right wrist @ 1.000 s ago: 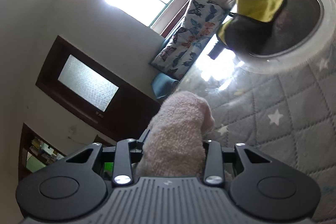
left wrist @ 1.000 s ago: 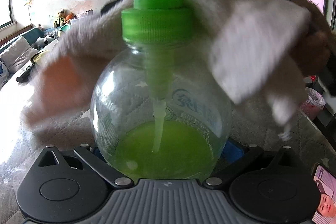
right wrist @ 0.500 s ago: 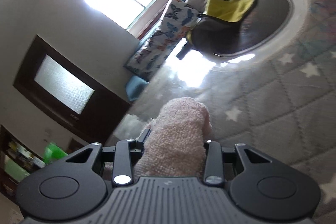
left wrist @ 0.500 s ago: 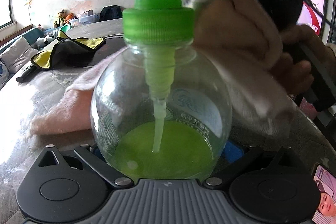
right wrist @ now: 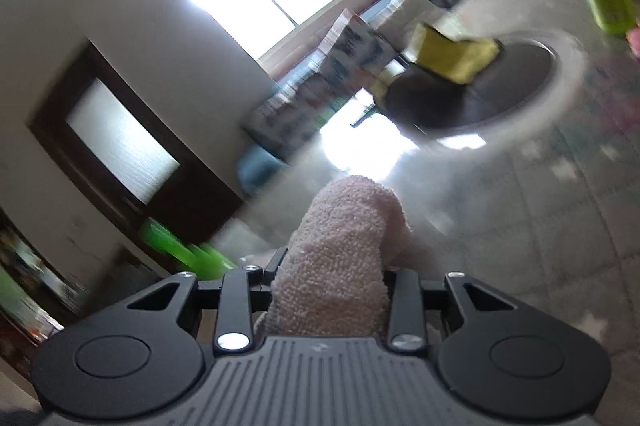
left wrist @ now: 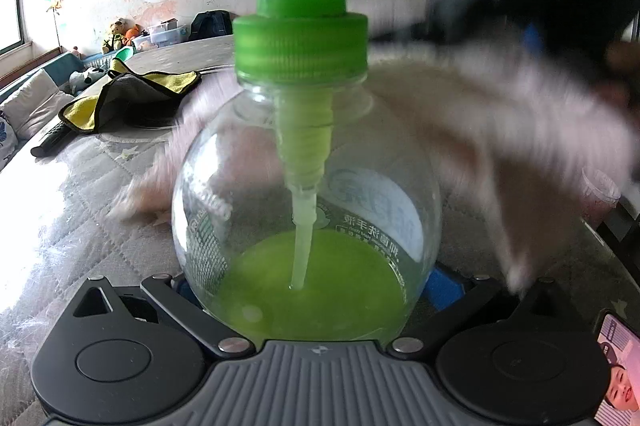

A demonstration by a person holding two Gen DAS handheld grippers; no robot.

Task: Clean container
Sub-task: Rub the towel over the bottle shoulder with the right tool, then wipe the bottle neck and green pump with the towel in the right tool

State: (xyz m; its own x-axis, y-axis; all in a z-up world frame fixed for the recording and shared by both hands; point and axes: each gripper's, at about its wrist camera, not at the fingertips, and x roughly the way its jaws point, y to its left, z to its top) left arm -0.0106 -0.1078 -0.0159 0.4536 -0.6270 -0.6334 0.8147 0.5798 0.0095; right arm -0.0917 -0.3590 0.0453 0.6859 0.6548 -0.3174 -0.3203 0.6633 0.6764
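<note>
Pump bottle (left wrist: 308, 210): clear round body, smooth, likely slippery; part-full of green liquid, bottom-heavy. Best hold low on belly. Sits upright between left tongs (left wrist: 312, 306), clamped on lower body, above quilted surface (left wrist: 80, 226). Right tongs (right wrist: 332, 278) pinch soft pink towel (right wrist: 344, 258); towel blurred, apparently against far side of bottle.

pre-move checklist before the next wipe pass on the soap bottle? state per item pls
1. Left gripper clamped on soap bottle: ok.
2. Bottle upright: ok.
3. Pump cap seated: ok.
4. Right gripper shut on pink towel: ok.
5. Towel touching the glass: cannot tell, motion blur.
6. Yellow-grey cloth apart from the bottle: ok.
</note>
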